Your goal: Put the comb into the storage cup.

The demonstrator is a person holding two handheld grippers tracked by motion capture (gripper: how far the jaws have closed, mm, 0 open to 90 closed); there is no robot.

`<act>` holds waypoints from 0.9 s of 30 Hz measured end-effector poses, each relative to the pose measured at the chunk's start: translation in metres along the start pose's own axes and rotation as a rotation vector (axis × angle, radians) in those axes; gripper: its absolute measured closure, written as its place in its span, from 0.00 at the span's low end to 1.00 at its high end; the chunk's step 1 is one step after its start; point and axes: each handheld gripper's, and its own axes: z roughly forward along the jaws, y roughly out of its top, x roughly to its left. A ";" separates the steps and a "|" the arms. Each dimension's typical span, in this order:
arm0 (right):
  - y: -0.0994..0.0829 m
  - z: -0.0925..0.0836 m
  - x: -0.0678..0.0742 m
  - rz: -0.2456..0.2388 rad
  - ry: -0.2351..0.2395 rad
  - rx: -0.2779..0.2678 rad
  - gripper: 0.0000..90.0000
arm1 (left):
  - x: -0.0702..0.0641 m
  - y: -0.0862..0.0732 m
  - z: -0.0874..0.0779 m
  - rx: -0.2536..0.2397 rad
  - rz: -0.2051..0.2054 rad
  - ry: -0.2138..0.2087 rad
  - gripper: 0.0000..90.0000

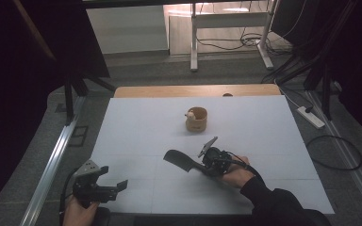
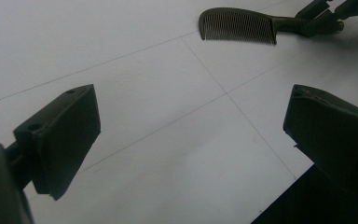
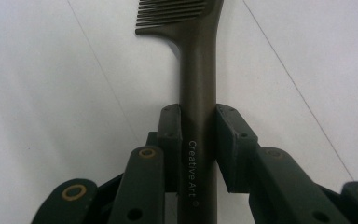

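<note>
A dark comb (image 1: 178, 160) lies low over the white table sheet (image 1: 136, 136), its toothed head pointing left. My right gripper (image 1: 203, 165) is shut on the comb's handle. In the right gripper view the two pads press both sides of the handle (image 3: 196, 70), which carries the words "Creative Art". My left gripper (image 1: 114, 178) sits at the near left edge of the sheet, open, with bare sheet between its fingers (image 2: 65, 135). Farther off in the left gripper view are the comb (image 2: 237, 25) and the right gripper (image 2: 324, 21).
A small wooden cup (image 1: 196, 119) with a pale object at its rim stands at the middle of the sheet, beyond the comb. The wooden table edge (image 1: 169, 90) runs along the far side. A power strip (image 1: 311, 117) and cables lie on the floor at right.
</note>
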 end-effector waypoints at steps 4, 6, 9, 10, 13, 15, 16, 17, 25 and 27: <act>-0.001 -0.001 0.001 -0.015 -0.008 -0.010 0.81 | -0.001 0.000 0.000 -0.002 0.004 0.001 0.05; 0.000 -0.001 0.002 -0.024 -0.017 -0.020 0.81 | -0.001 0.000 0.000 -0.005 0.007 -0.001 0.05; 0.000 -0.004 0.001 -0.028 -0.018 -0.042 0.81 | 0.000 0.000 0.000 -0.006 0.006 -0.003 0.04; -0.001 -0.005 0.001 -0.027 -0.012 -0.049 0.81 | 0.000 0.000 -0.001 -0.007 0.005 -0.004 0.04; -0.002 -0.009 0.001 -0.022 -0.001 -0.077 0.81 | 0.001 0.000 -0.001 -0.011 -0.001 -0.009 0.03; -0.003 -0.011 0.000 -0.017 0.004 -0.090 0.81 | 0.001 0.000 -0.002 -0.016 -0.004 -0.011 0.03; -0.004 -0.012 0.000 -0.016 0.004 -0.092 0.81 | 0.001 0.000 -0.002 -0.020 -0.006 -0.014 0.03; -0.005 -0.013 0.000 -0.015 0.004 -0.099 0.81 | 0.001 0.000 -0.002 -0.022 -0.008 -0.018 0.02; -0.009 -0.022 -0.002 -0.004 0.031 -0.143 0.81 | -0.001 0.002 -0.004 -0.053 0.008 -0.036 0.01; -0.010 -0.024 -0.002 -0.003 0.032 -0.149 0.81 | -0.002 0.003 -0.004 -0.057 0.019 -0.038 0.01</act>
